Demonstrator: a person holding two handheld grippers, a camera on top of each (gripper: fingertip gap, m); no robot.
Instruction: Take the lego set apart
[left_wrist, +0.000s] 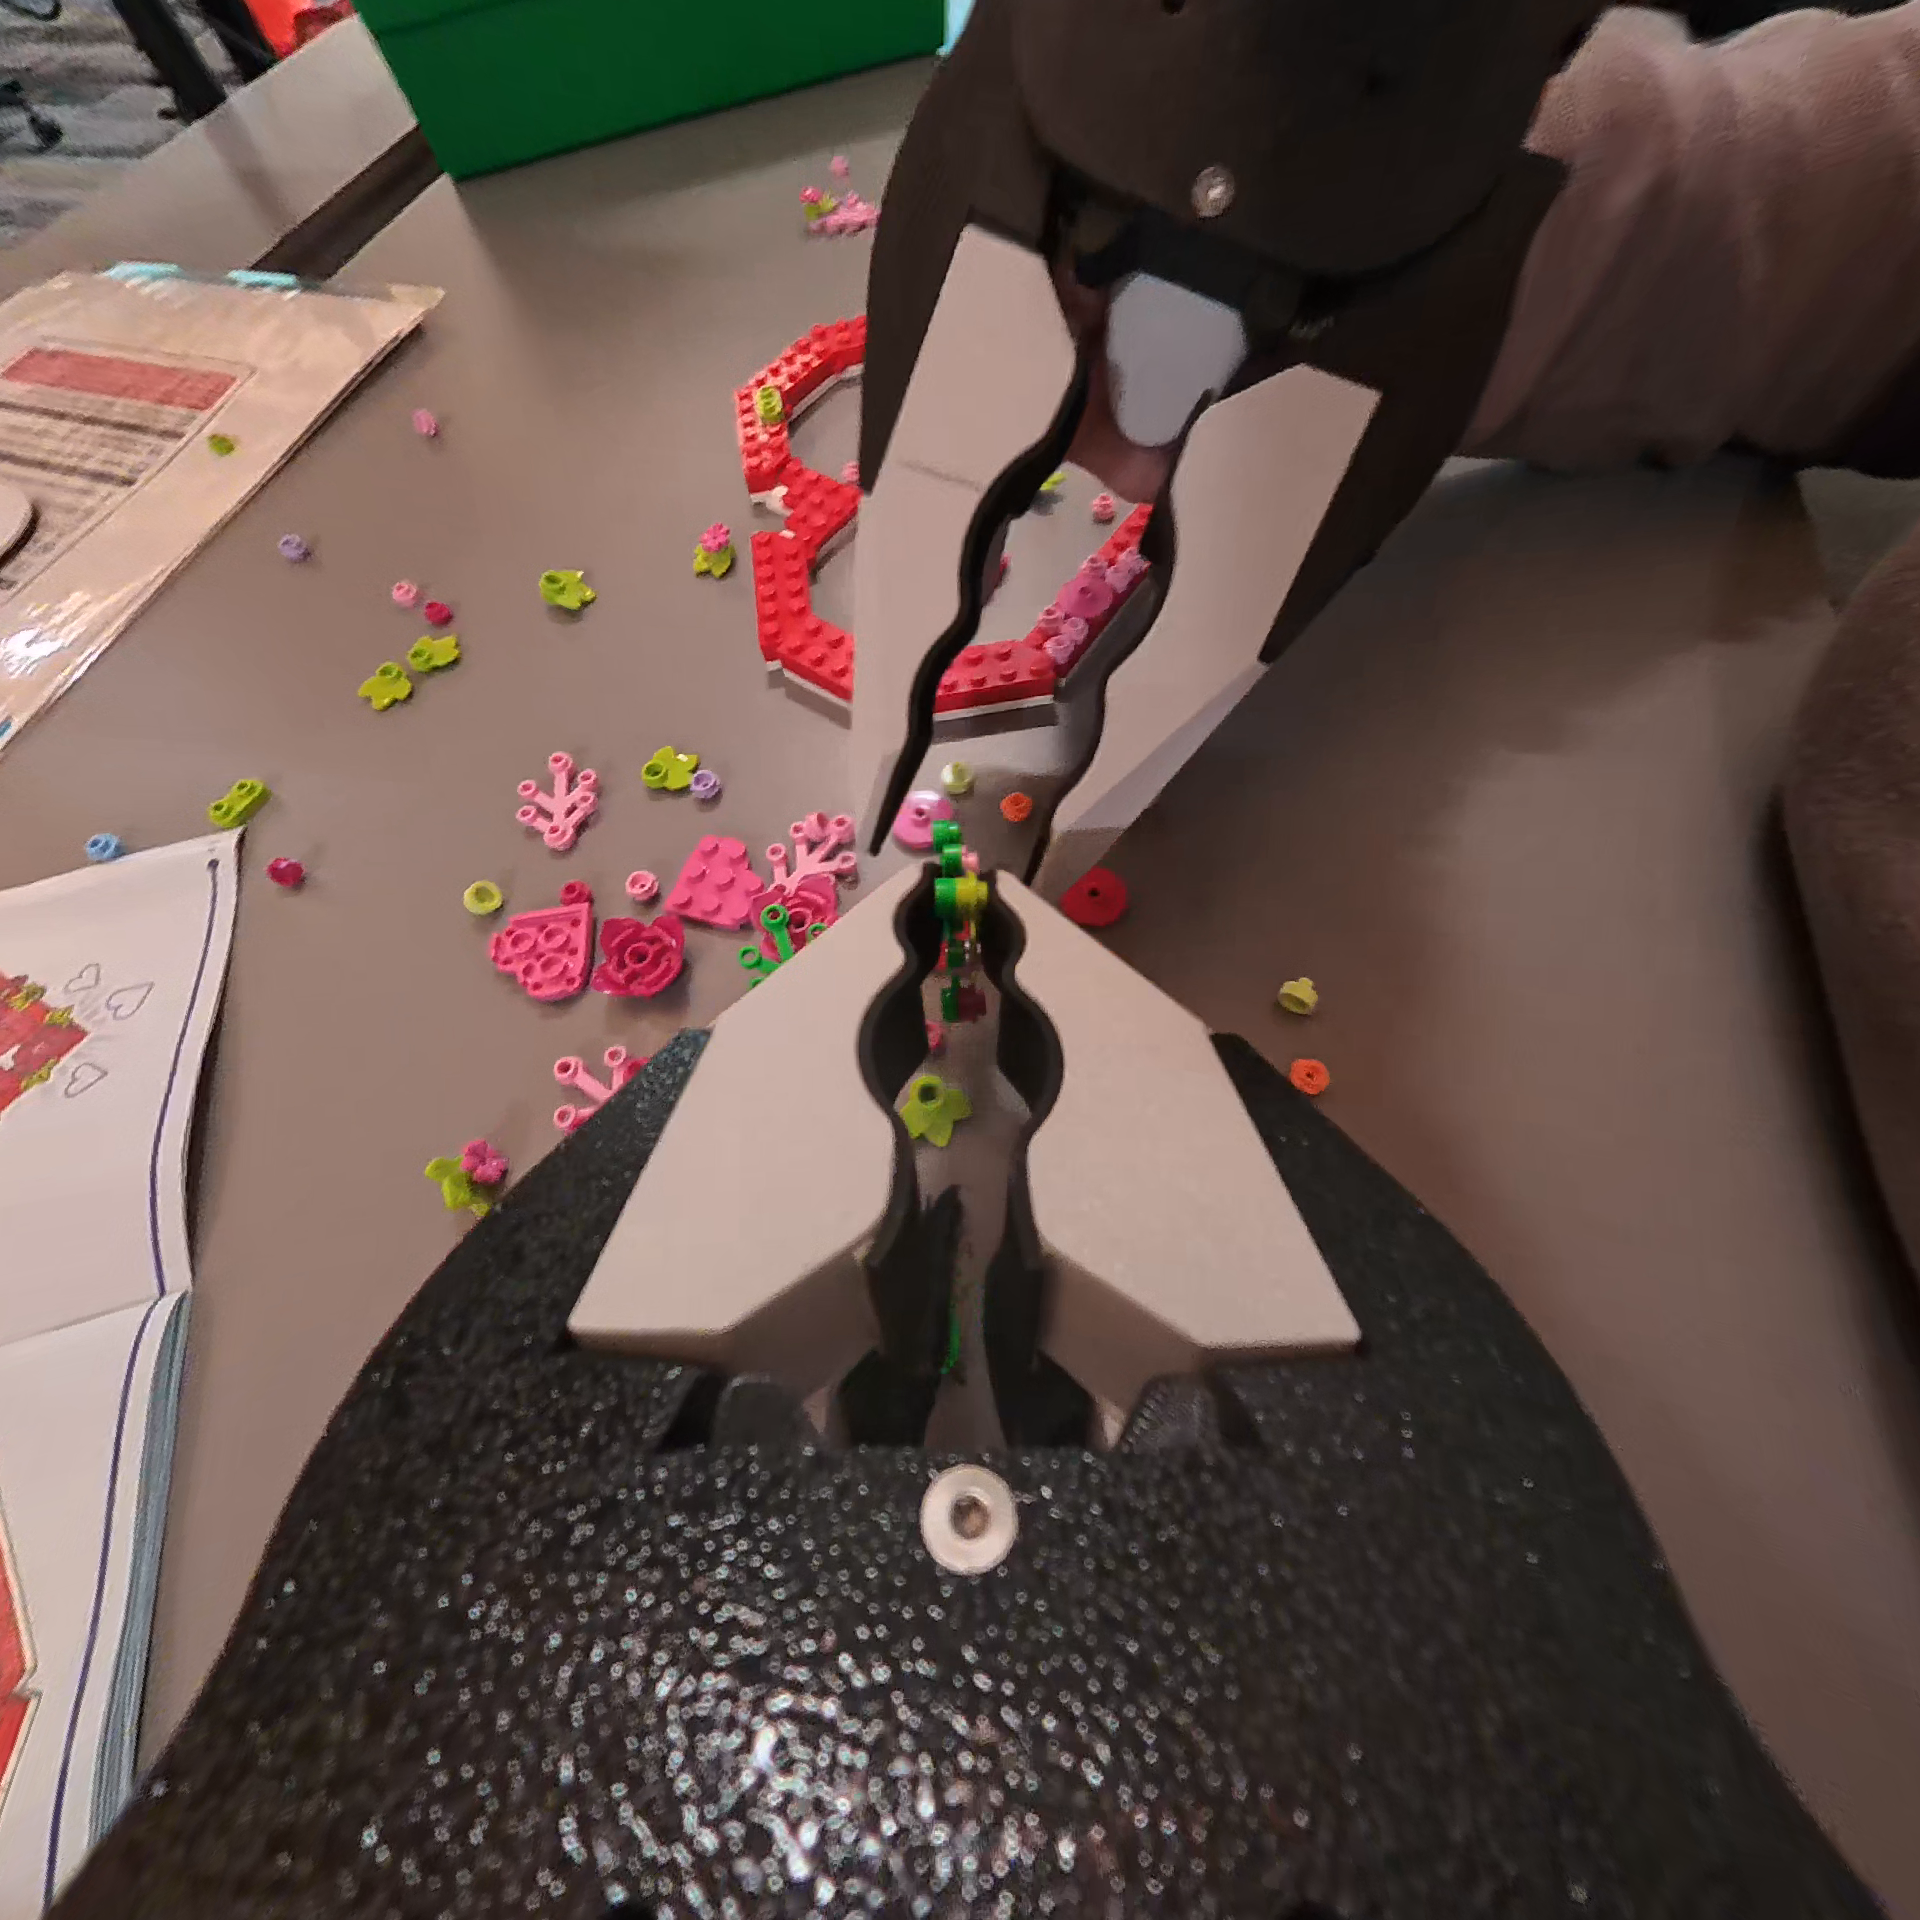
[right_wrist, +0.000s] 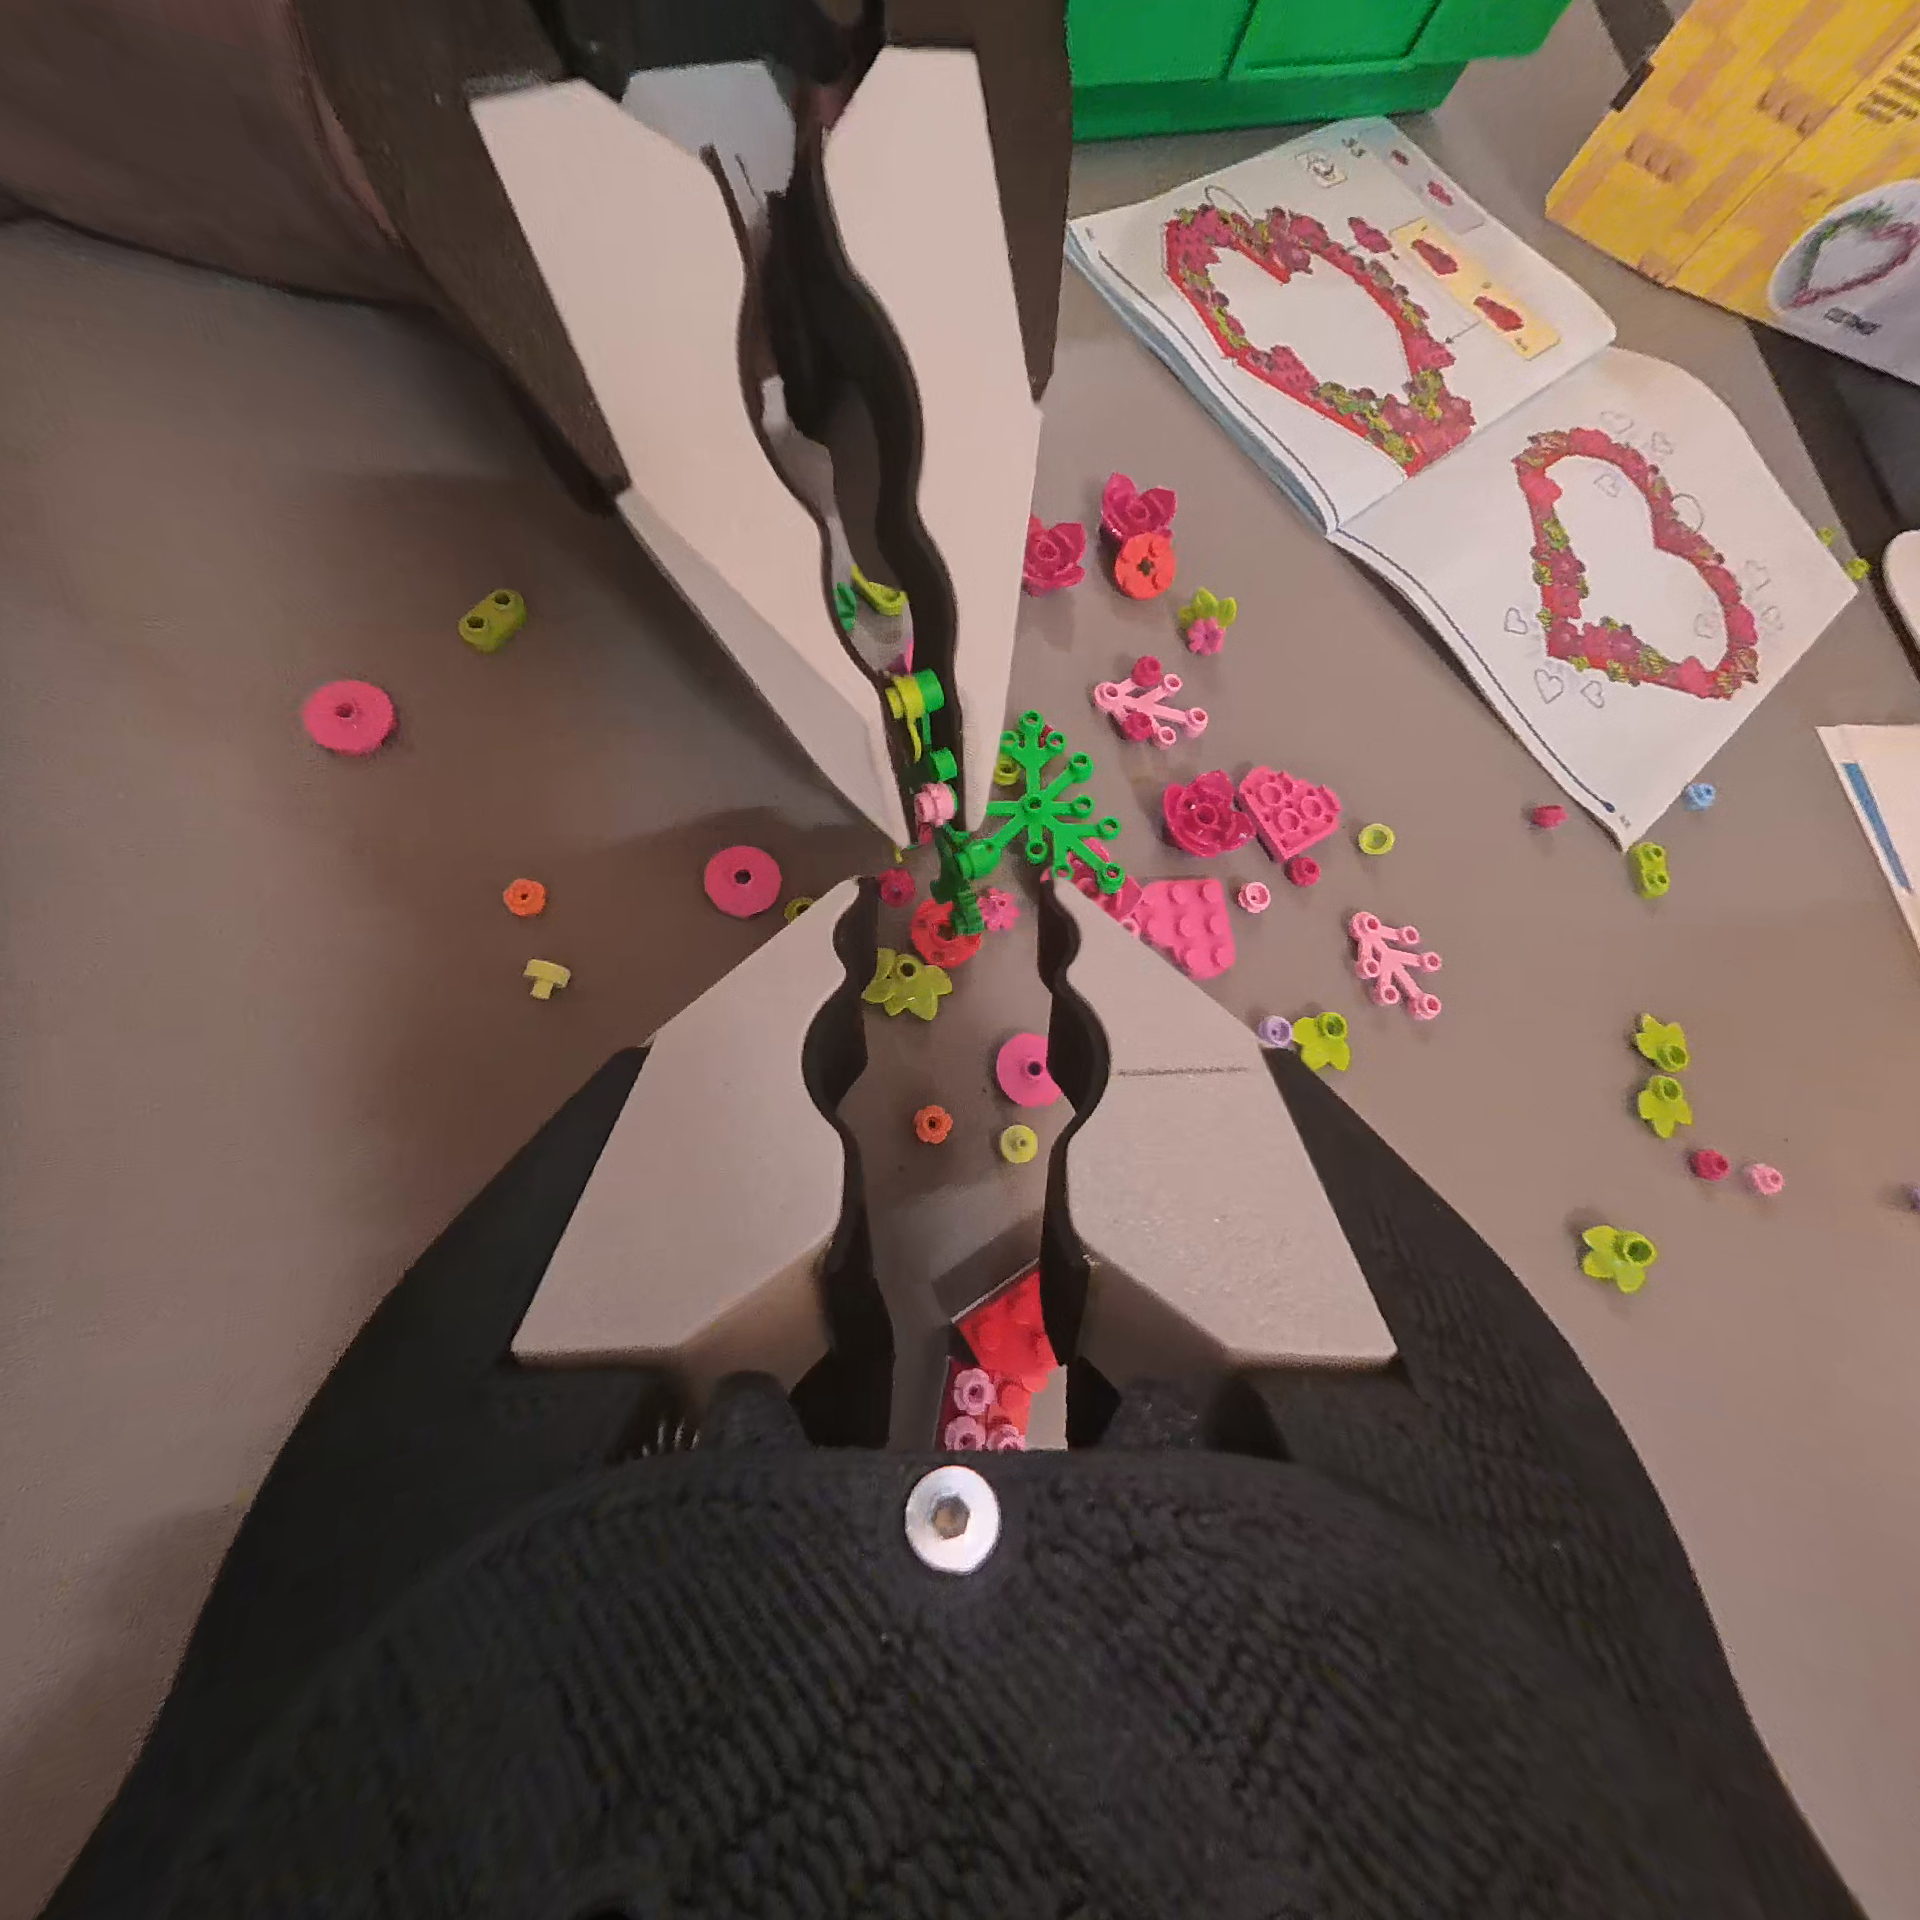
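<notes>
My left gripper (left_wrist: 961, 883) is shut on a green plant stem (left_wrist: 951, 899) that carries small lime and pink pieces, held just above the table. In the right wrist view it comes down from the top (right_wrist: 933, 826), and a green leafy sprig (right_wrist: 1039, 805) appears joined to the stem's (right_wrist: 956, 868) lower end. My right gripper (right_wrist: 954, 883) is open, with its fingertips on either side of the stem's lower end. In the left wrist view it (left_wrist: 956, 857) meets my left gripper tip to tip. The red heart frame (left_wrist: 800, 582) lies behind, with some pink flowers on it.
Loose pink heart plates (right_wrist: 1184, 925), roses (right_wrist: 1205, 810), lime leaves (right_wrist: 909, 982) and round studs are scattered over the grey table (right_wrist: 312, 1039). An open instruction booklet (right_wrist: 1507, 468), a green box (right_wrist: 1299, 62) and a yellow box (right_wrist: 1745, 156) lie at the far right. A sleeved arm (left_wrist: 1714, 260) holds the right gripper. The tips of both grippers are at nearly the same place. The green leafy sprig (right_wrist: 1039, 805) lies around 4 cm away from my right fingertips.
</notes>
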